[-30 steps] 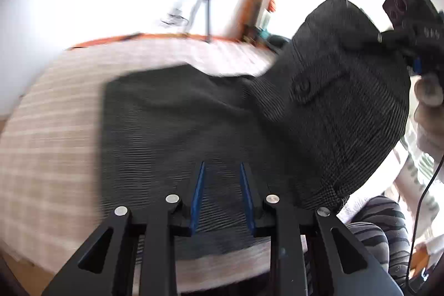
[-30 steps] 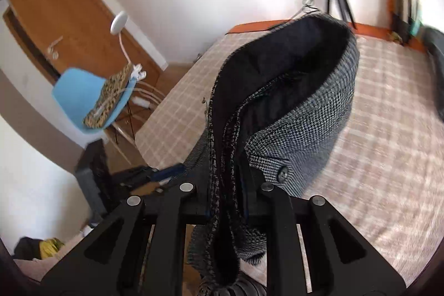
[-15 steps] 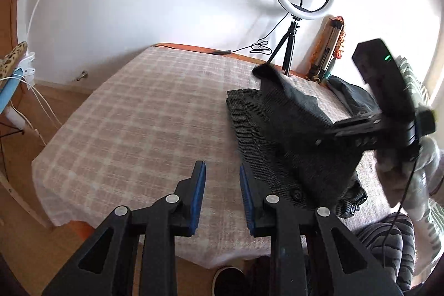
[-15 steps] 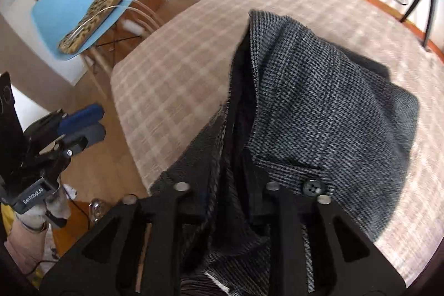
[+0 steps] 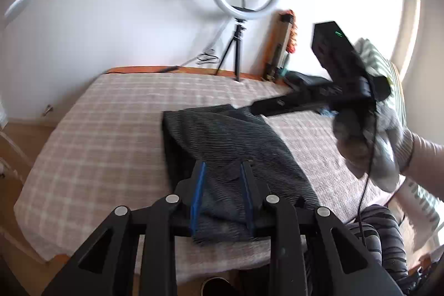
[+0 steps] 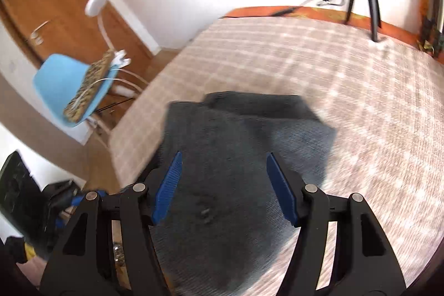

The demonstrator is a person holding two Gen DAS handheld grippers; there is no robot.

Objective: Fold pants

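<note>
Grey checked pants (image 5: 222, 140) lie folded in a flat pile on the checked bedcover (image 5: 111, 129); they also show in the right wrist view (image 6: 238, 157). My left gripper (image 5: 222, 174) is open and empty, its blue pads (image 5: 197, 193) just above the near end of the pile. My right gripper (image 6: 224, 165) is wide open and empty above the pants; it shows in the left wrist view as a black tool (image 5: 341, 65) held by a gloved hand (image 5: 369, 140) over the far right of the bed.
A ring light on a tripod (image 5: 244, 18) stands at the head of the bed. A blue chair (image 6: 69, 85) and a wooden door (image 6: 55, 7) are off the bed's left side. The bed's near edge (image 5: 194, 262) is close below my left gripper.
My right gripper has let go of the pants and opened wide; the lifted half now lies folded over. My left gripper has moved in over the near end of the pile.
</note>
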